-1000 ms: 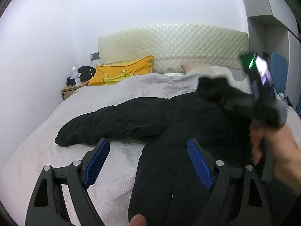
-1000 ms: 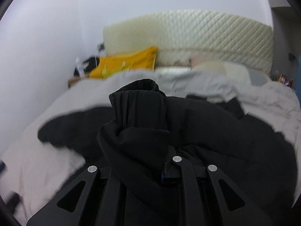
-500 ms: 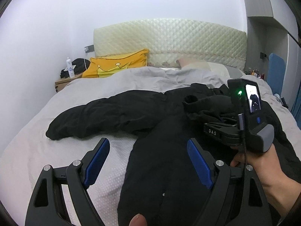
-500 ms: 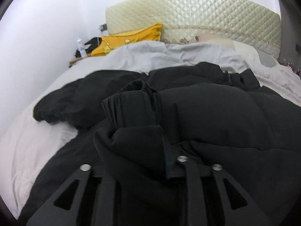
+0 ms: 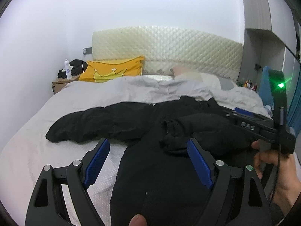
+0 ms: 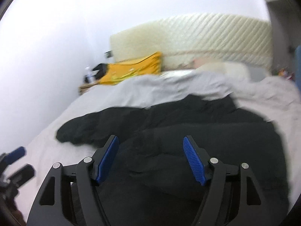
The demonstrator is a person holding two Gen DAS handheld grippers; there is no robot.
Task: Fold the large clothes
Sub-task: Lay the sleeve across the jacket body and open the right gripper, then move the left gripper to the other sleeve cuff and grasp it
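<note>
a: where is the coat?

b: a black padded coat lies on the bed, one sleeve folded across its body, the other stretched left.

a: and the grippers?

b: left gripper and right gripper both hover with fingers wide, holding nothing.

a: risk?

b: probably the puffy folded sleeve springing open.

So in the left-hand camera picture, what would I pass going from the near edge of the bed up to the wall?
Left gripper → black jacket → its outstretched sleeve → grey duvet → yellow pillow → quilted cream headboard.
</note>
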